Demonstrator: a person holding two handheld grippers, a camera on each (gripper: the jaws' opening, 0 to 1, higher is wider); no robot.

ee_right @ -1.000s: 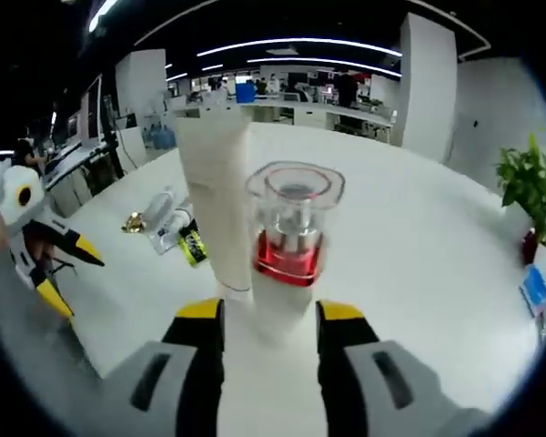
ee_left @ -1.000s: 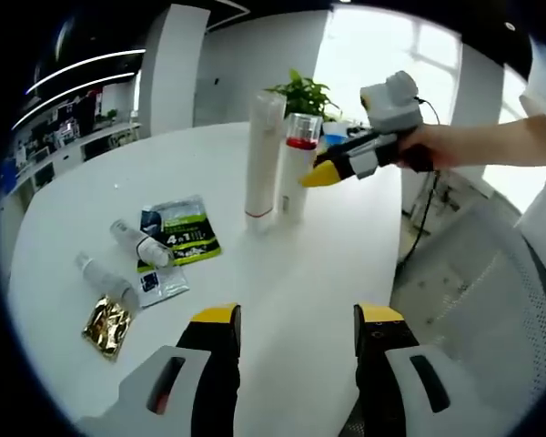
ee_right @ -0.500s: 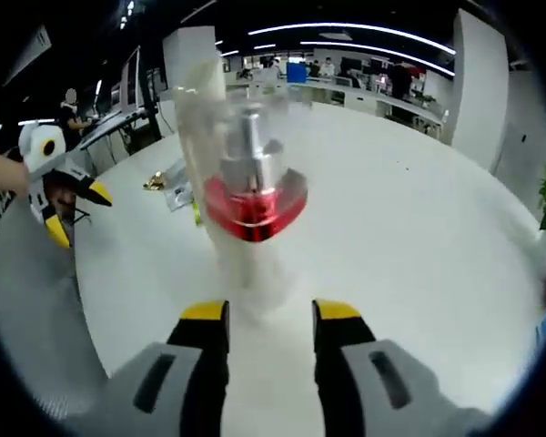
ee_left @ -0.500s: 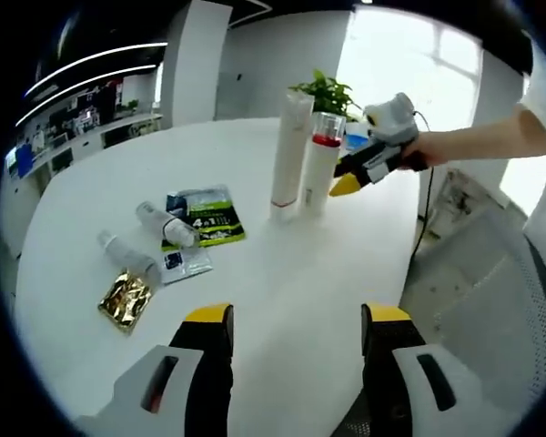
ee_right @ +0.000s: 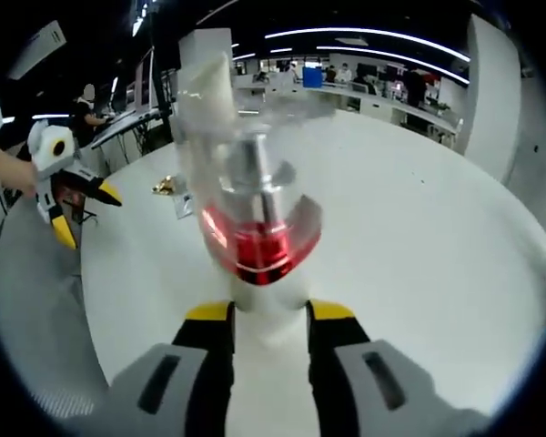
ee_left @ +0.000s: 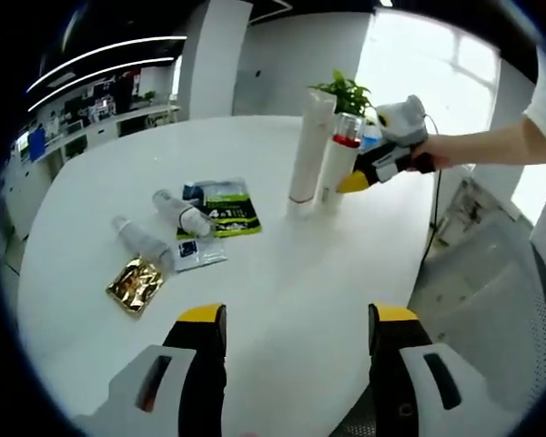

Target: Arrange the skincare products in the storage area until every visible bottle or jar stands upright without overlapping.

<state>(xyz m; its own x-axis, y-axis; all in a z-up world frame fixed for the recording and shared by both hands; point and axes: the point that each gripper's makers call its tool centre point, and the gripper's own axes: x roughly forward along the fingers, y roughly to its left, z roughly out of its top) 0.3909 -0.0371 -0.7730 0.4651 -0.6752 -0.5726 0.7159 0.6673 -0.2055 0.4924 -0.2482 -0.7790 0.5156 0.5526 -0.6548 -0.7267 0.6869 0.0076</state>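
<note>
A tall white tube (ee_left: pixel 308 150) stands upright on the white table (ee_left: pixel 282 264), blurred in the right gripper view (ee_right: pixel 203 105). Beside it is a white pump bottle (ee_left: pixel 338 168) with a red collar and clear cap. My right gripper (ee_right: pixel 271 314) is shut on that bottle's white body (ee_right: pixel 259 250), which leans toward the camera. It reaches in from the right in the left gripper view (ee_left: pixel 357 180). Two small bottles (ee_left: pixel 180 215) (ee_left: pixel 138 242) lie on their sides. My left gripper (ee_left: pixel 296 319) hovers open over the near table edge, also seen in the right gripper view (ee_right: pixel 86 214).
A green-black sachet (ee_left: pixel 222 208), a white-blue sachet (ee_left: pixel 197 254) and a gold sachet (ee_left: pixel 136 283) lie flat by the lying bottles. A potted plant (ee_left: pixel 348 92) stands behind the tube. A grey chair (ee_left: pixel 491 273) sits off the table's right edge.
The right gripper's jaws have narrowed onto the pump bottle, which now looms larger and tilted. The left gripper's camera has shifted, and its jaws stay open.
</note>
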